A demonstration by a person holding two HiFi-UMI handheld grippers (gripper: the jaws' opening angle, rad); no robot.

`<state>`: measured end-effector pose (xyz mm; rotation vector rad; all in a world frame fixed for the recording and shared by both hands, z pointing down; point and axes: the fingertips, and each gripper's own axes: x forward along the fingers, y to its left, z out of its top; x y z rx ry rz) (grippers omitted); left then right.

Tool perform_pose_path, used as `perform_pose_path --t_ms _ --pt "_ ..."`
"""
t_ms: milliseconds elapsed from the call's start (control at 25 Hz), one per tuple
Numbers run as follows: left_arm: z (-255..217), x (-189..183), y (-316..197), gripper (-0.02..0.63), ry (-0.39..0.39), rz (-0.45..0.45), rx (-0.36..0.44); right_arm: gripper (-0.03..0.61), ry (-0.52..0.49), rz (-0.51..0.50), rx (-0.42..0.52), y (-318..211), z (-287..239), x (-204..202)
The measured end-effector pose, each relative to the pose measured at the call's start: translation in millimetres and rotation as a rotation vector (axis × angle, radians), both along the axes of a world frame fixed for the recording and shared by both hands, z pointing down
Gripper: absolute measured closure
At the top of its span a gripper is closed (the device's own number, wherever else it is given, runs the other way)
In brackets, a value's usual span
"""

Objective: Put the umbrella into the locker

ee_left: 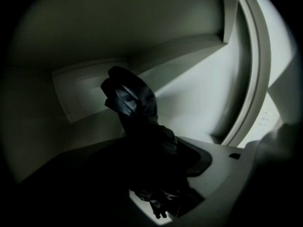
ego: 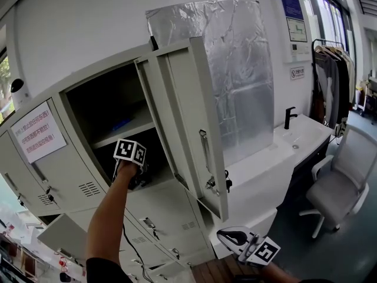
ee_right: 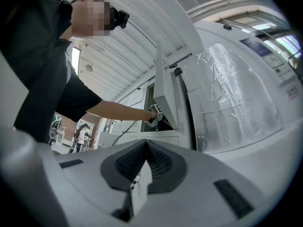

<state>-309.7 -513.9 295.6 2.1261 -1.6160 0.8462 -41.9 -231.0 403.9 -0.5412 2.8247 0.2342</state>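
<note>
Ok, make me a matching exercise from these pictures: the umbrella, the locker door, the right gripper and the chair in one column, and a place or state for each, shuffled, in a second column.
Column one
1. umbrella
2. locker door
3. right gripper
4. chair

Column two
A. shut, with nothing in it
B. swung open
C. beside the sink counter
D. held by the left gripper inside the locker

Pairs: 1-D, 2-B, 3-A, 4-C
</note>
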Motion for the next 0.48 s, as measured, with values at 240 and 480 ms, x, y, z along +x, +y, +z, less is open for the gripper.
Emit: perform_pose_path --t_ms 240,480 --pt "4.1 -2.8 -1.6 0.318 0.015 -0.008 -0.033 0.566 0.013 -0.015 -0.008 0.6 2.5 -4.5" --pt "8.8 -10.0 -2.9 0.318 -0.015 -0.021 -0.044 0.566 0.017 -0.03 -0.015 2.4 6.1 -9.8"
